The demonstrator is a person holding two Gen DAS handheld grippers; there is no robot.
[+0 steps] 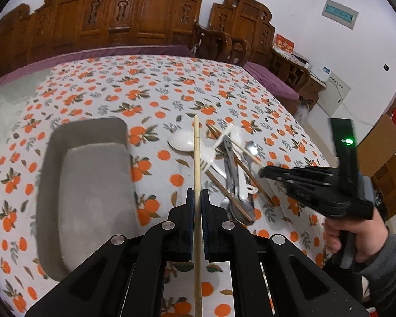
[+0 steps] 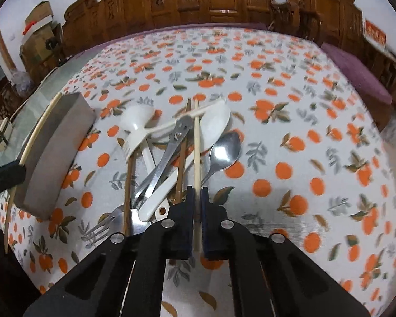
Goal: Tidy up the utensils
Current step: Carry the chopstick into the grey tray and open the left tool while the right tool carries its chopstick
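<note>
Left gripper (image 1: 197, 194) clamped on pale chopstick (image 1: 196, 142), right gripper (image 2: 197, 192) clamped on another chopstick (image 2: 196, 142) in utensil pile (image 2: 169, 153)

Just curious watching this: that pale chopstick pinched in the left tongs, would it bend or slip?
The pale chopstick looks thin, straight and rigid, so probably stiff and very light. The left tongs pinch it partway along, so it could pivot or slide. It looks round, so it might roll on the tablecloth.
</note>
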